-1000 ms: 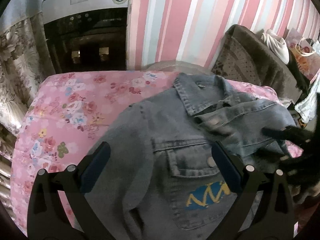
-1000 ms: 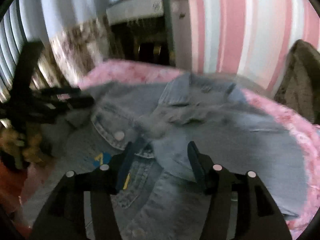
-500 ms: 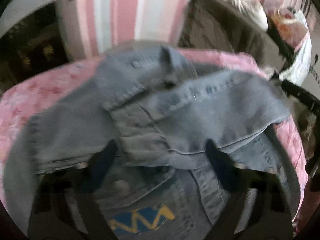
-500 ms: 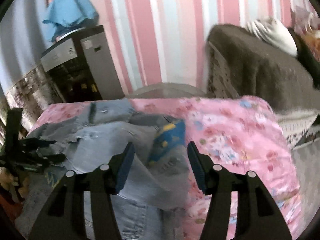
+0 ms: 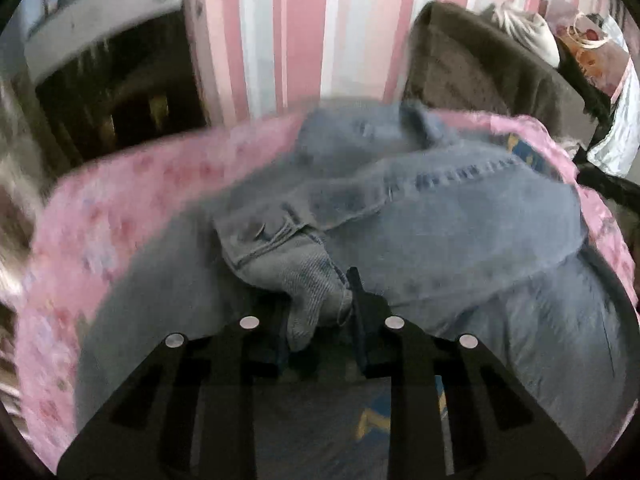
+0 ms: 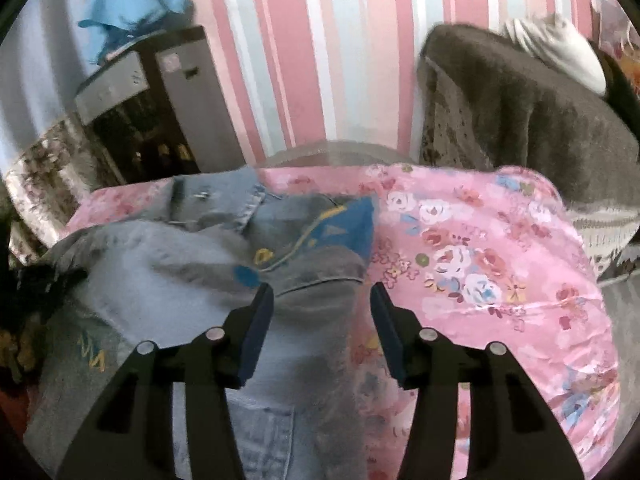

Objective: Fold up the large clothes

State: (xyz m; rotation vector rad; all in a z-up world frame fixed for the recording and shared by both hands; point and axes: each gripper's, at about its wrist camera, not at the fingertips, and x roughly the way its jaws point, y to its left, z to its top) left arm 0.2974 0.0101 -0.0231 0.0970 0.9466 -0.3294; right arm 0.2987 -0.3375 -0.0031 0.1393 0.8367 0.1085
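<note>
Altogether: one denim jacket (image 5: 460,232), one floral cover (image 6: 500,264), two grippers closing.

Denim jacket (image 5: 460,232): faded blue cotton twill, matt, coarse weave showing at the bunched cuff, stitched seams, printed blue-yellow patch. Bedcover (image 6: 480,264): pink floral cloth, smooth, slight sheen, creased. Left claw (image 5: 320,312) and right claw (image 6: 320,320): matt black plastic, silver metal pins, blue rubbery pads. Blanket (image 6: 540,120): brown, fuzzy pile. Wallpaper (image 6: 320,60): striped, smooth, matt.
</note>
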